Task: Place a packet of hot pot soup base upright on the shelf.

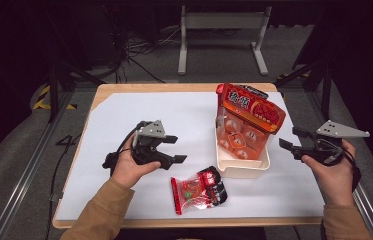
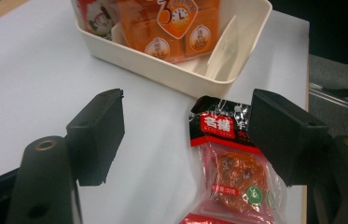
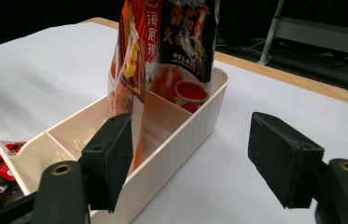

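We find the small snack packet [image 1: 199, 190] flat near the worktop's front edge, just before the cream bin [image 1: 241, 167]. We judge it light, soft, crinkly and slippery; grip its sealed black end. Left gripper [image 1: 173, 149] and right gripper [image 1: 288, 139] stand open, empty.

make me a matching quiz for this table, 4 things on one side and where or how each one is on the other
1. small snack packet
2. cream bin
3. large orange bag
4. left gripper

a. jaws open, holding nothing
b. standing upright in the bin
c. lying flat on the white sheet, in front of the bin
d. sits on the sheet, divided into compartments

Pairs: 1-c, 2-d, 3-b, 4-a
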